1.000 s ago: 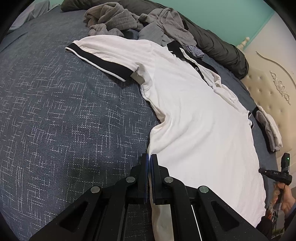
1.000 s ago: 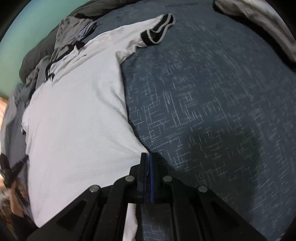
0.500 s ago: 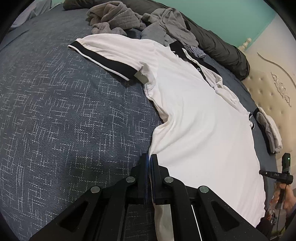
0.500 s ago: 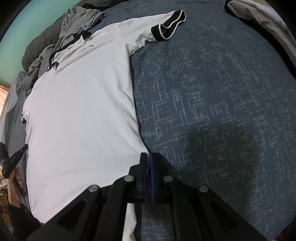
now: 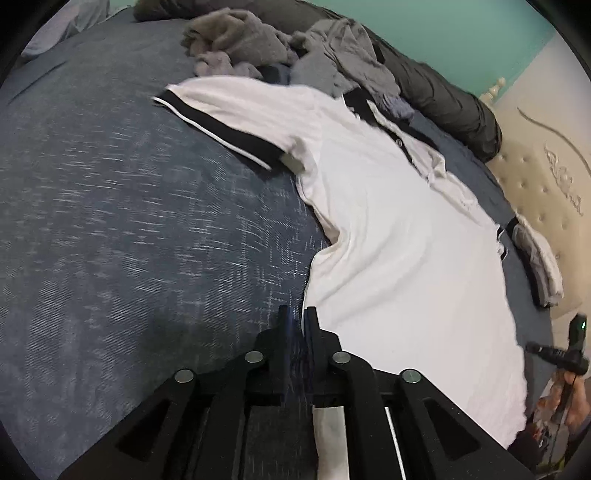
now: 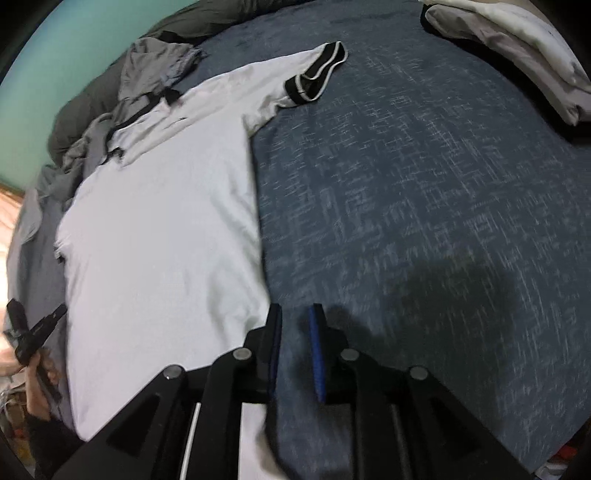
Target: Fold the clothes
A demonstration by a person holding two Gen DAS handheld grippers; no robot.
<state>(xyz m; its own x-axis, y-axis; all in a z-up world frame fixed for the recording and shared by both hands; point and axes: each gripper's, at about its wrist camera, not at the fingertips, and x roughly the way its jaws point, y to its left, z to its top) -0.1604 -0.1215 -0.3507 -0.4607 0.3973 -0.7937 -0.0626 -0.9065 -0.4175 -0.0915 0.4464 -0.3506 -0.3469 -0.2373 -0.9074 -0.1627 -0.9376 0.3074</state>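
Dark blue bedding (image 5: 129, 221) with a pale crosshatch weave covers the bed, with a teal wall (image 5: 461, 33) beyond and a cream tufted headboard (image 5: 535, 177) at one side.

My left tongs (image 5: 298, 325) are pressed together, pinching the hem corner of the white polo (image 5: 388, 240); a strip of white cloth runs back between the 2 fingers toward the camera. My right tongs (image 6: 295, 325) are spread, with a clear gap between the blue pads (image 6: 317, 354), gripping nothing. The left finger of that pair sits just at the polo's other hem corner, and the gap shows only bedding.

From the left tongs the polo (image 6: 166, 240) stretches away, front up, lying flat on the bed. Its black placket and collar (image 5: 373, 110) point toward a heap of grey clothes (image 5: 280, 48) near the far edge. One sleeve (image 5: 221, 122) with a black cuff lies spread to the side; in the right view the other sleeve (image 6: 314, 77) lies out with its cuff curled. A small dark mark on the chest is too small to read.

A folded stack (image 6: 517, 48) of pale cloth rests at the bed's edge in the right view. No writing is legible anywhere.
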